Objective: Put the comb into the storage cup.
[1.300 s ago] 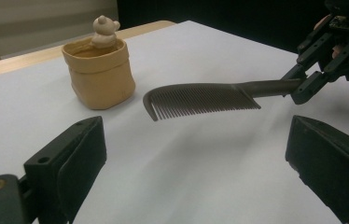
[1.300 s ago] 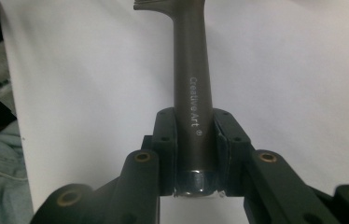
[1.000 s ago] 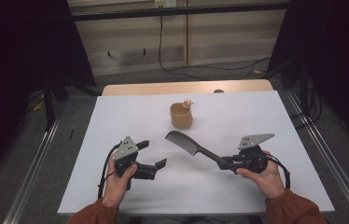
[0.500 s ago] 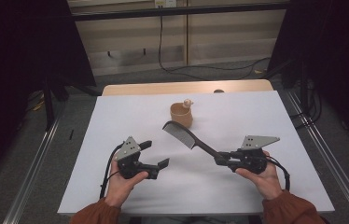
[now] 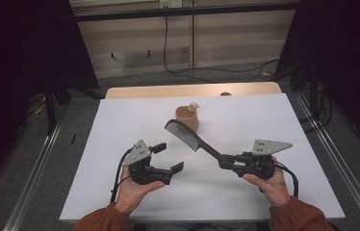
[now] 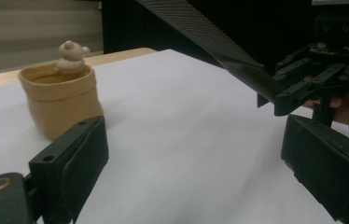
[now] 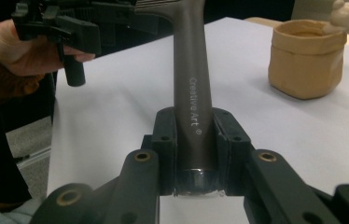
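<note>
High view: the white surface (image 5: 120, 120) stands on grey floor, dark curtains either side. Right tool (image 5: 227, 162) clamps the comb (image 5: 190, 135) by its handle (raised, near the tan cup (image 5: 187, 118)); left tool (image 5: 168, 157) is spread, grasping nothing.

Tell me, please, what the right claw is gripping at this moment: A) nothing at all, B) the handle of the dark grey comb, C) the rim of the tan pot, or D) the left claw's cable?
B: in the right gripper view the right claw has its jaws closed on the handle of the dark grey plastic comb, while the small tan pot stands apart on the white table.
</note>
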Available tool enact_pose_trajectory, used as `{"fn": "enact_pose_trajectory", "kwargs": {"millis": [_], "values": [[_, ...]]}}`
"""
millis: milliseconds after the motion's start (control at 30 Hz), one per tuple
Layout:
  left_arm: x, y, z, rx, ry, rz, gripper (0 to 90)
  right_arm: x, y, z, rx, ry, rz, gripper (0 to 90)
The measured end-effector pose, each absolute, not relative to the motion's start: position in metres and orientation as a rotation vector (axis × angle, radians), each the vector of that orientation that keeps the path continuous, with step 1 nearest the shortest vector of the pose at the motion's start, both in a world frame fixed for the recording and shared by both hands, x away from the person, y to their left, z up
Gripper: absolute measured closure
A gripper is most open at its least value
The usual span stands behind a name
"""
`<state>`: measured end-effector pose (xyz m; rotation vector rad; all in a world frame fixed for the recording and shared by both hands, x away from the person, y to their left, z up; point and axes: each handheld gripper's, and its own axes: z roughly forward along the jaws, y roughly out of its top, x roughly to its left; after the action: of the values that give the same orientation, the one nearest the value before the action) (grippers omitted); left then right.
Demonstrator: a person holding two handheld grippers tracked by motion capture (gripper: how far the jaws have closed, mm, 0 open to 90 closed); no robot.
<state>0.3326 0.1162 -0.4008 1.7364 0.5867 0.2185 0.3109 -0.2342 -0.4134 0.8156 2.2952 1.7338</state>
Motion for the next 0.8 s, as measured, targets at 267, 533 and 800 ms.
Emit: {"fn": "enact_pose_trajectory", "kwargs": {"millis": [267, 533, 800], "values": [[0.334, 0.103, -0.394, 1.685, 0.547, 0.202, 8.6, 0.310, -0.233, -0.410, 0.790, 2.262, 1.813, 72.6], [0.335, 0.088, -0.390, 1.650, 0.509, 0.178, 12.7, 0.310, -0.233, -0.408, 0.786, 2.239, 1.855, 72.7], [0.337, 0.067, -0.385, 1.636, 0.551, 0.182, 17.4, 0.310, -0.234, -0.406, 0.782, 2.216, 1.859, 72.6]]}}
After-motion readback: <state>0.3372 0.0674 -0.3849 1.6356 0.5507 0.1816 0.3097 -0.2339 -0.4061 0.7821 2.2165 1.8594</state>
